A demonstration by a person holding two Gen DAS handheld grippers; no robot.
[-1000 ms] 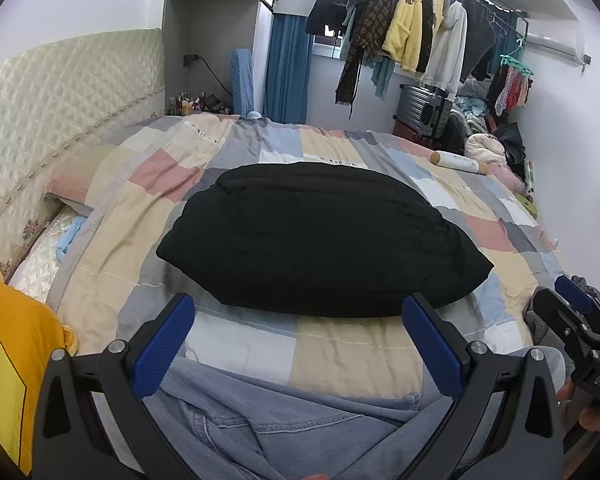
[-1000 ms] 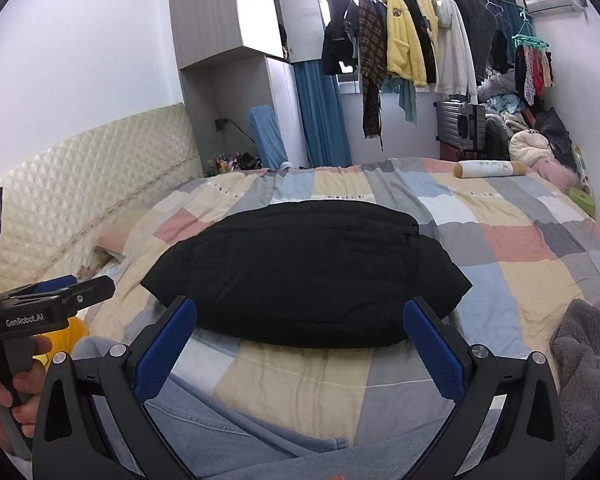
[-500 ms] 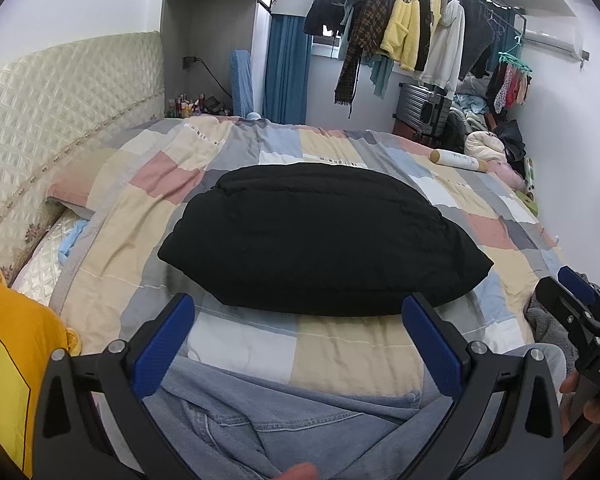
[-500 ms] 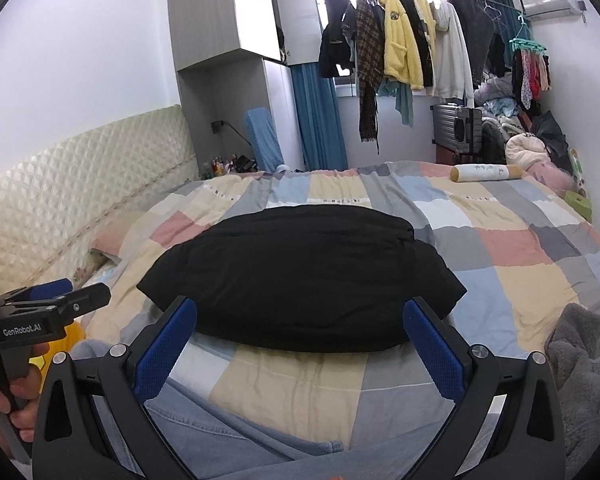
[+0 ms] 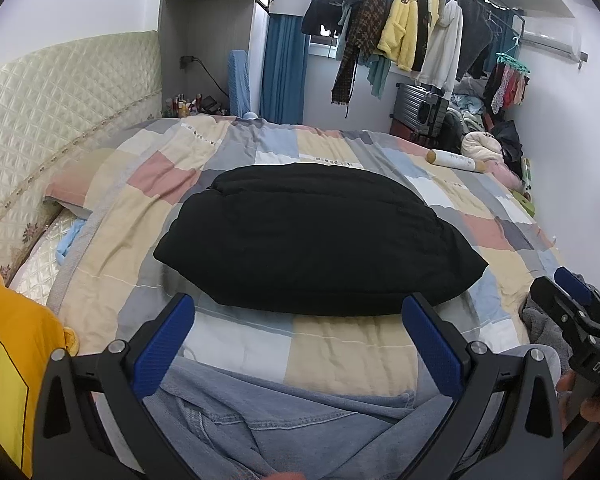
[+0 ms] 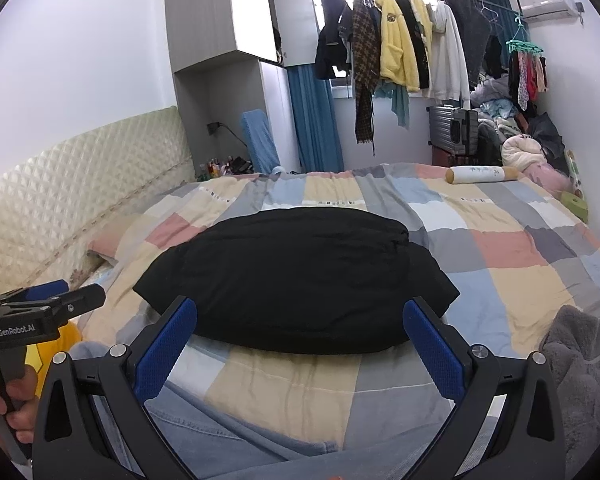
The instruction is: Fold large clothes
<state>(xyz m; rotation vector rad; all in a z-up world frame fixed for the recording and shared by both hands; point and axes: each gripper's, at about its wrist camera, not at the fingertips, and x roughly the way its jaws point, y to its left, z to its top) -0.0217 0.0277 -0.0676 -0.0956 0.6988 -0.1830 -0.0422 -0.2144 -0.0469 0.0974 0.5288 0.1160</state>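
Observation:
A black padded garment (image 5: pixel 316 236) lies folded into a thick bundle in the middle of the bed's patchwork quilt (image 5: pixel 340 336); it also shows in the right wrist view (image 6: pixel 296 276). My left gripper (image 5: pixel 298 324) is open and empty, held above the bed's near edge, short of the bundle. My right gripper (image 6: pixel 300 326) is open and empty too, level with the bundle's near edge. Each gripper shows in the other's view: the right one at the right edge (image 5: pixel 576 320), the left one at the left edge (image 6: pixel 44 308).
Blue denim (image 5: pixel 268 424) lies under both grippers at the near edge. A grey fleece item (image 6: pixel 580 368) is at the right, a yellow cushion (image 5: pixel 8 360) at the left. A quilted headboard (image 5: pixel 60 100) stands left. A rolled bolster (image 6: pixel 480 174) and hanging clothes (image 6: pixel 396 52) are beyond.
Both grippers have drifted slightly; the right wrist view has risen a little. The black bundle has not moved and both grippers stay open.

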